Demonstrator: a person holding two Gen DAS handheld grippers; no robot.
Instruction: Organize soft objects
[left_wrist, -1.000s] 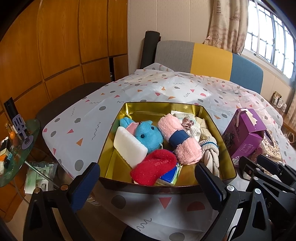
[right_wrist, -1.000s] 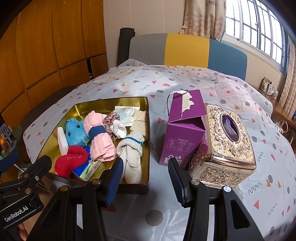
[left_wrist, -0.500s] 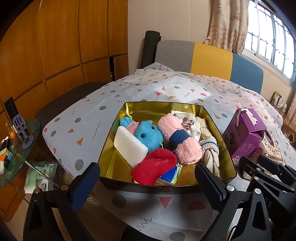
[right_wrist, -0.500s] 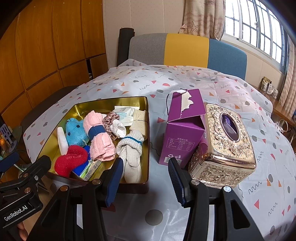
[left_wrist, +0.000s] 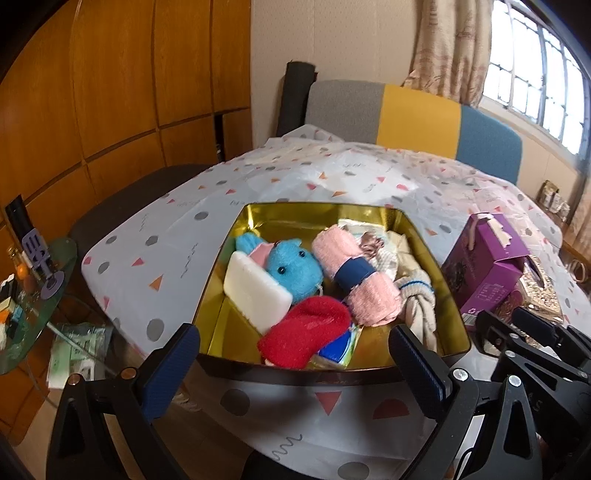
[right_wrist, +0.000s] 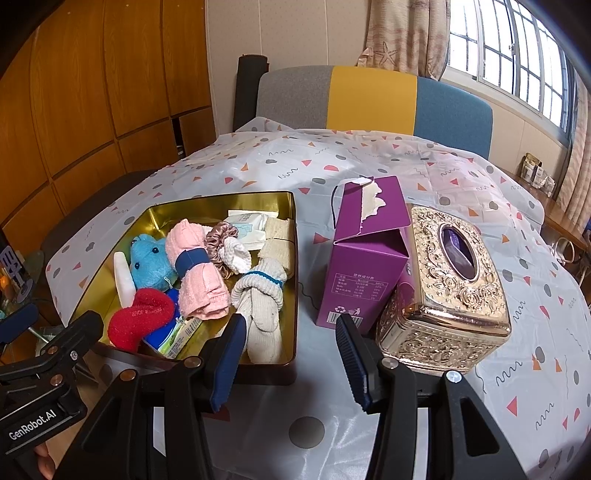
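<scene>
Left tool (left_wrist: 293, 360), nearest the viewer: jaws spread wide, nothing between them, poised over the near edge of the surface (left_wrist: 332, 417) just short of the tin's near wall. Right tool (right_wrist: 288, 354): jaws partly spread, gripping nothing, over bare patterned cloth (right_wrist: 369, 158); its left finger (right_wrist: 227, 360) overlaps the tin's near right corner in view.

Gold tin (right_wrist: 293, 280), directly ahead of the left tool and ahead-left of the right tool, holds the soft objects. Closest to the tools lie a red sock (left_wrist: 304, 334) and a knotted cream sock (right_wrist: 260, 302) along the right wall. Beyond them: a white sponge block (left_wrist: 255, 293), a blue plush toy (left_wrist: 295, 269), a pink rolled towel (left_wrist: 354, 278) with a navy band, a satin scrunchie (right_wrist: 219, 240). The near left floor of the tin is open.

Ahead-right of the right tool stand a purple carton (right_wrist: 365, 258) and, touching it, an ornate tissue box (right_wrist: 450, 291). A strip of free cloth separates tin and carton. Farther off, the cloth lies open up to a striped sofa back (right_wrist: 369, 98).
</scene>
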